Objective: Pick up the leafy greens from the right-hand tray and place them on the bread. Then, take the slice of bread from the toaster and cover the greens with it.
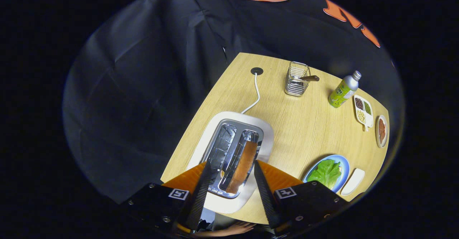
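With the green lettuce leaf (325, 173) already on the blue plate (345, 164) at lower right, the gripper (231, 174) — jaws wide, empty — should descend squarely astride the browned bread slice (243, 166) standing in the white toaster's (264, 133) right-hand slot at lower centre.

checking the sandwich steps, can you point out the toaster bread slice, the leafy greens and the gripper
bread slice (244, 167), gripper view, on its brown crust edge
leafy greens (325, 173), gripper view, on the leaf's middle
gripper (231, 167), gripper view, midway between its open fingertips

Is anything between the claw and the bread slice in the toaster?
Nothing visible. The claw is open above the toaster, its fingers either side of the bread slice, which stands in the slot with its top edge exposed.
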